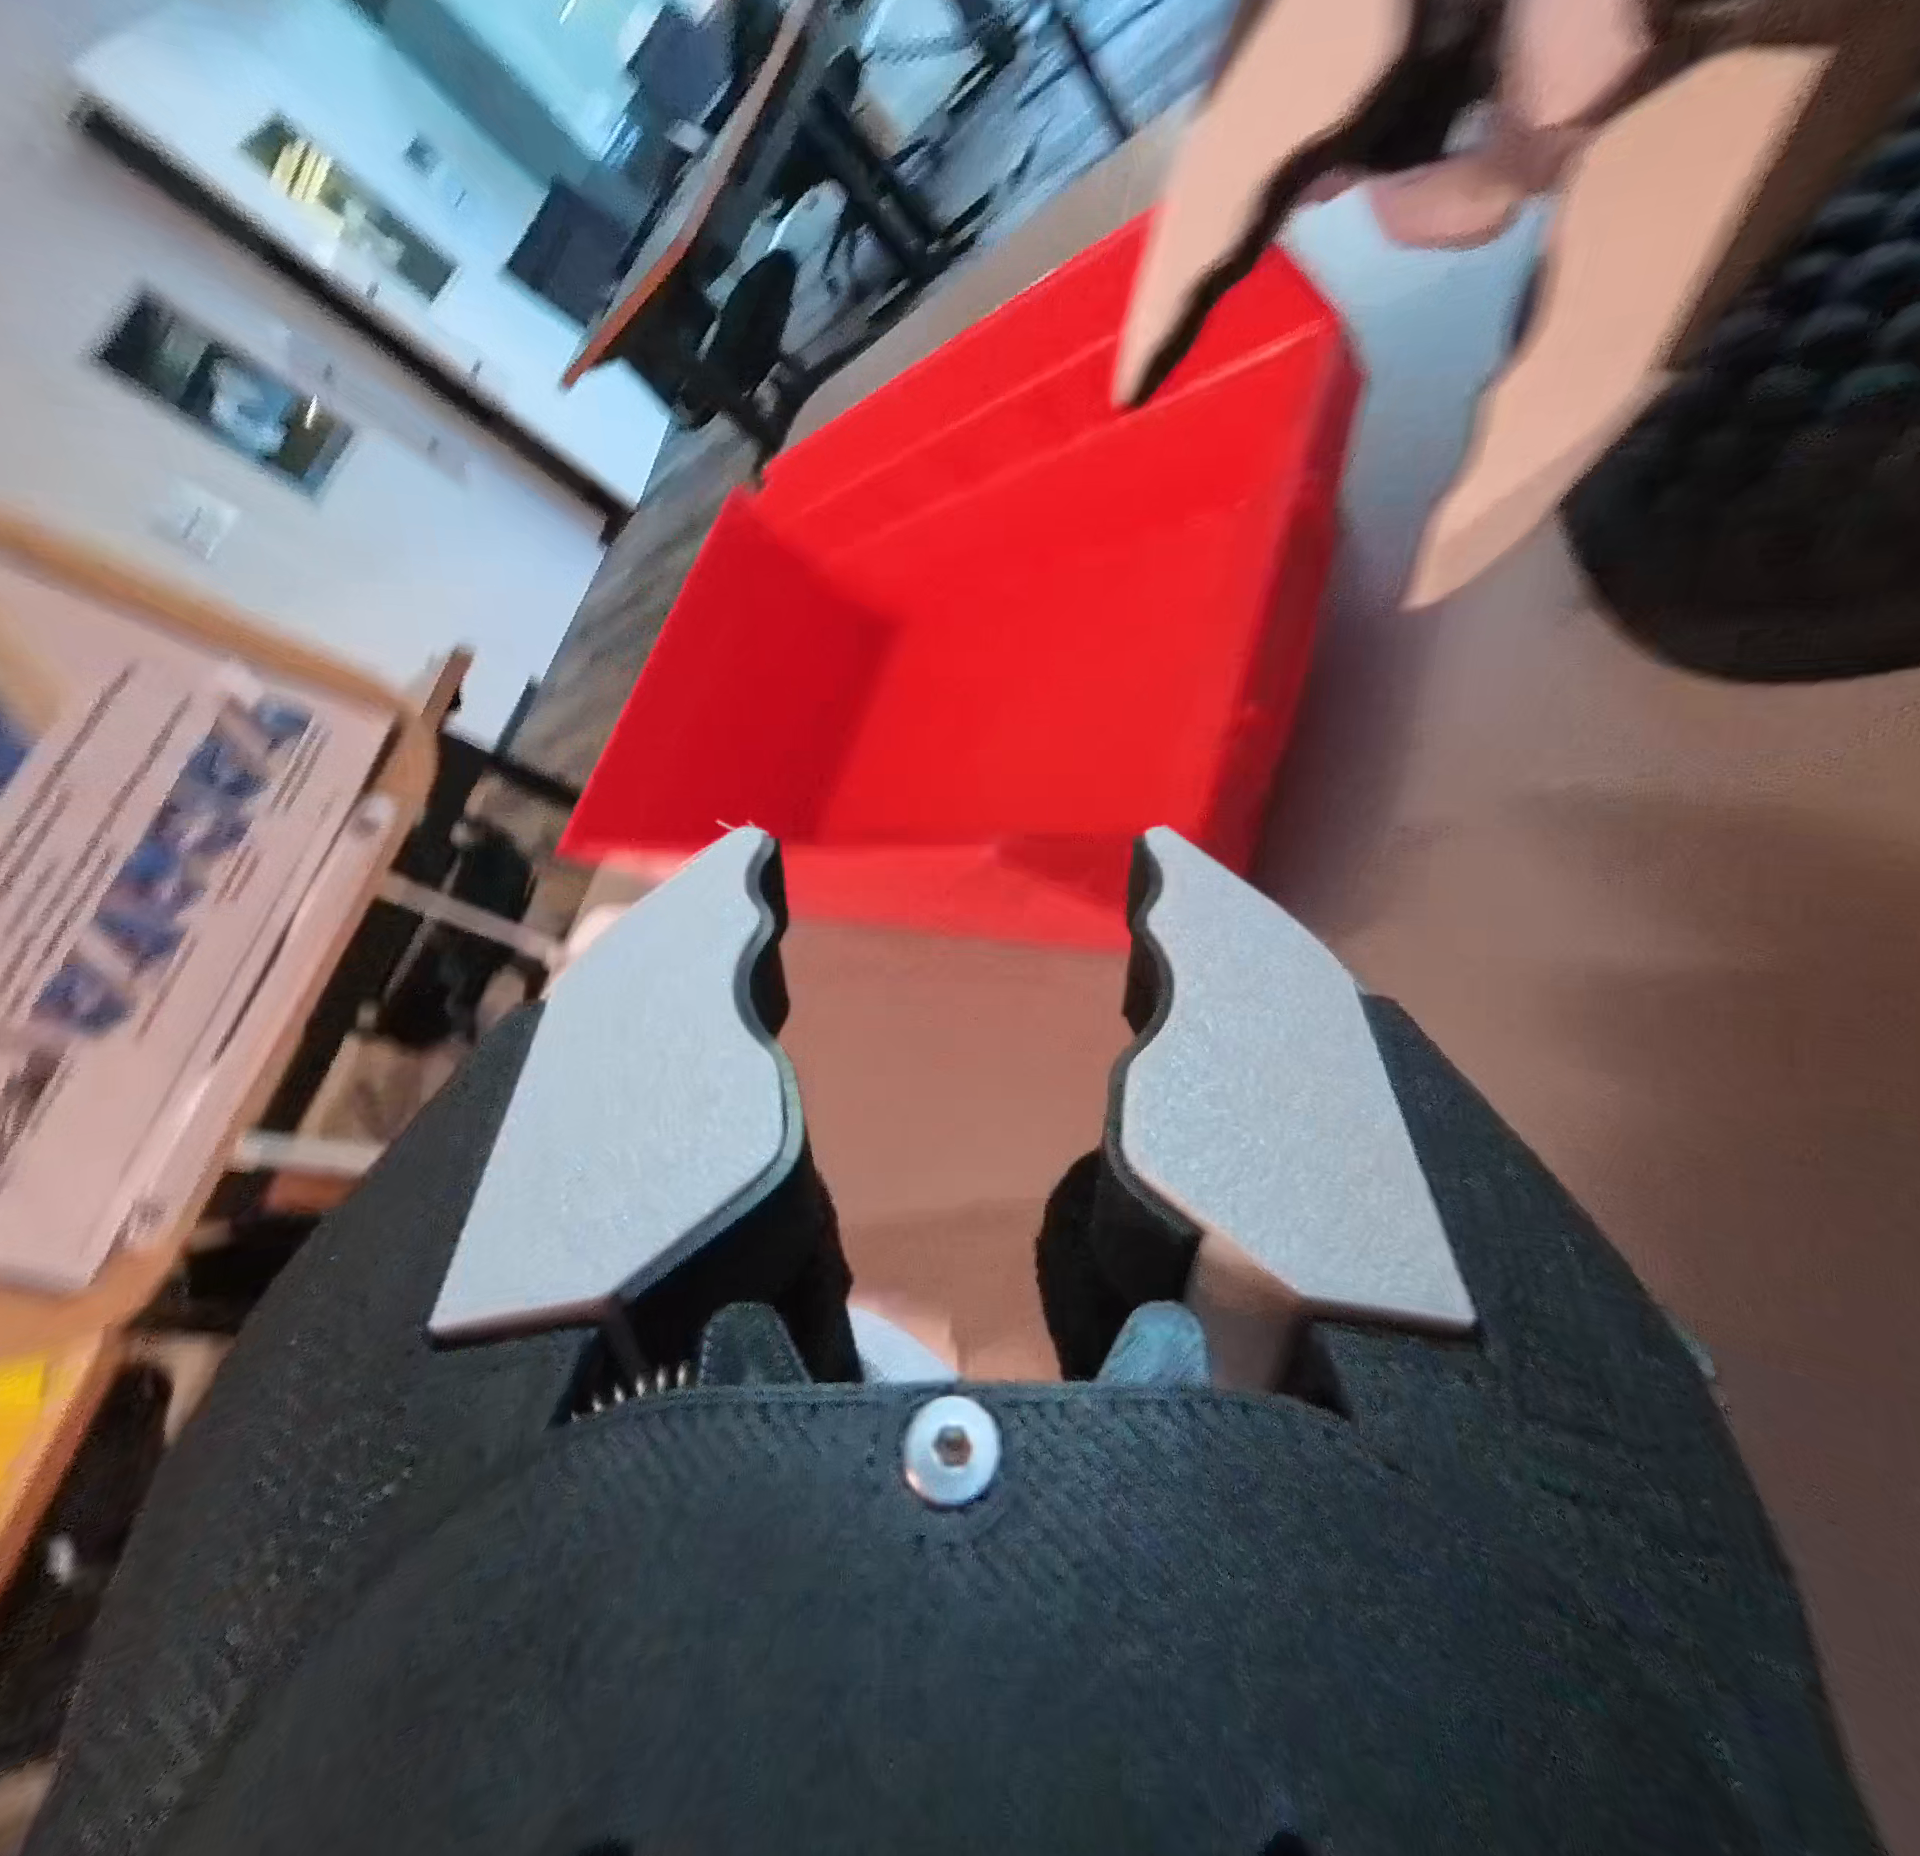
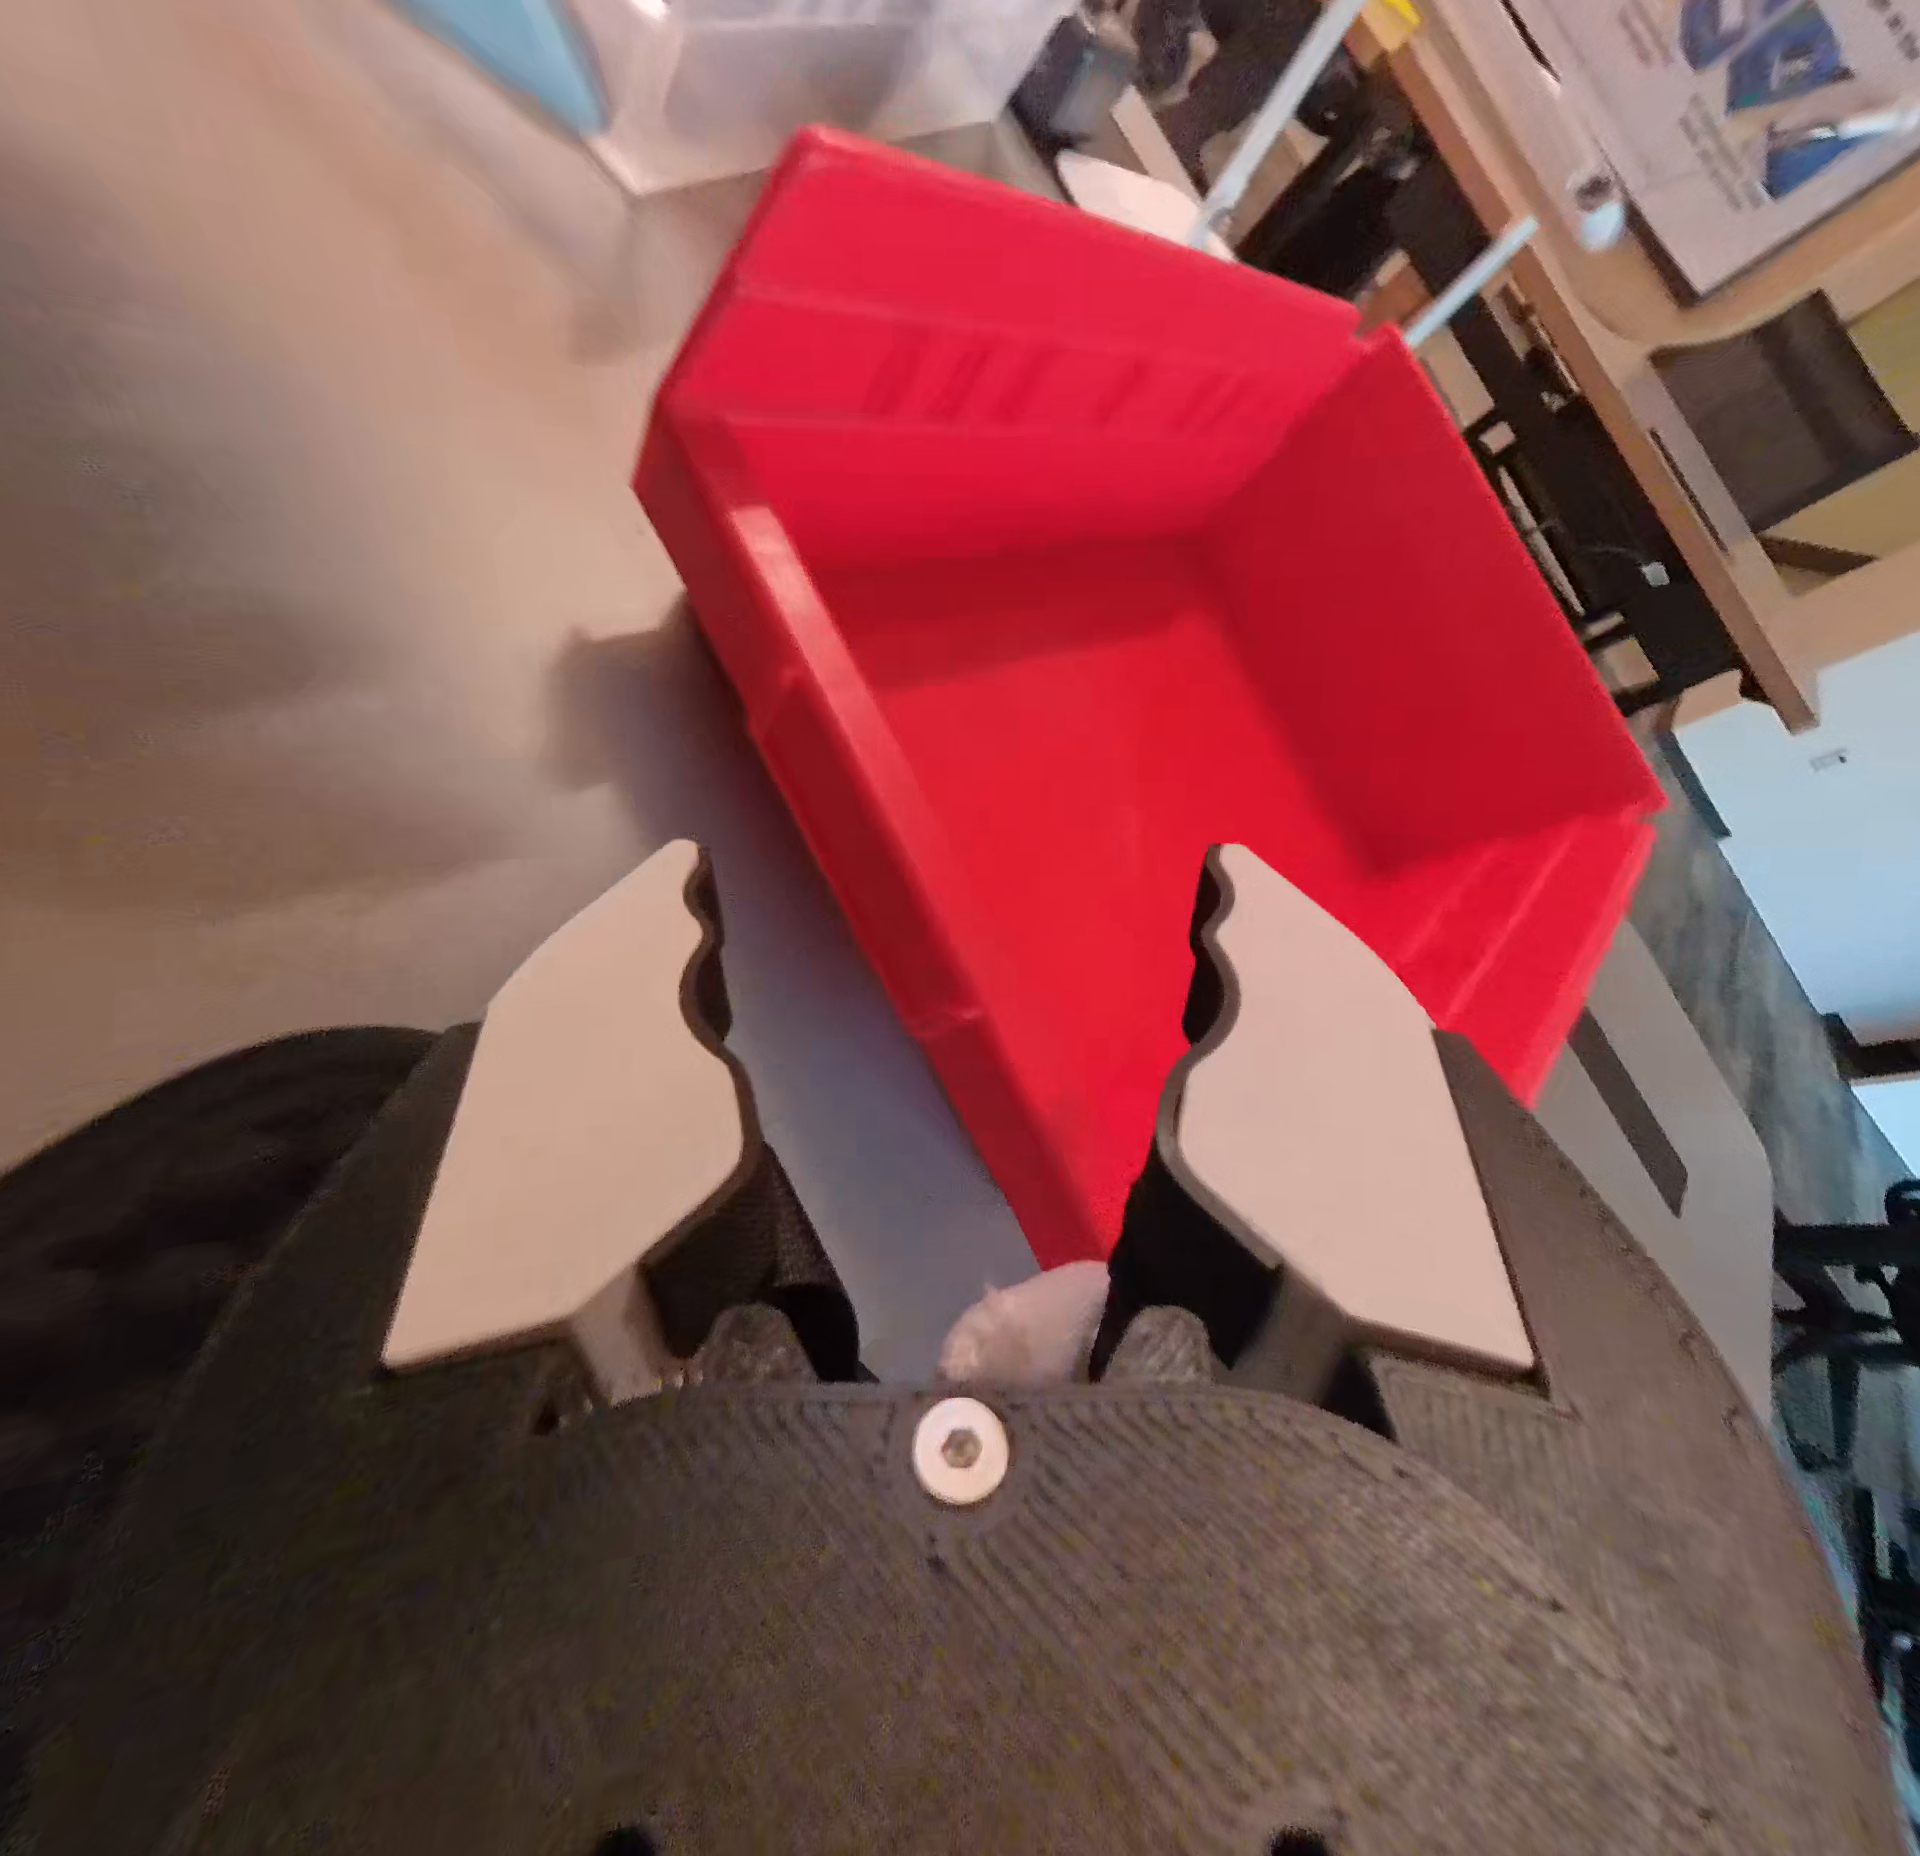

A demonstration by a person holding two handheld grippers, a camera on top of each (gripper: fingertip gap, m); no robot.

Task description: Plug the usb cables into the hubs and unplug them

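I have both tongs spread wide and empty: the left tongs (image 1: 956,871) low over the bench (image 1: 1558,975), the right tongs (image 2: 956,881) over the red bin (image 2: 1403,580), whose inside looks bare. No cables or hubs show, so I am probably between grasps.

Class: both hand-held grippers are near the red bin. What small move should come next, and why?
Probably pull both back to look for the cables and hubs. The left hand-held gripper and right hand-held gripper are open and hold nothing, and the red bin looks empty. No cable or hub shows on the table in either view.
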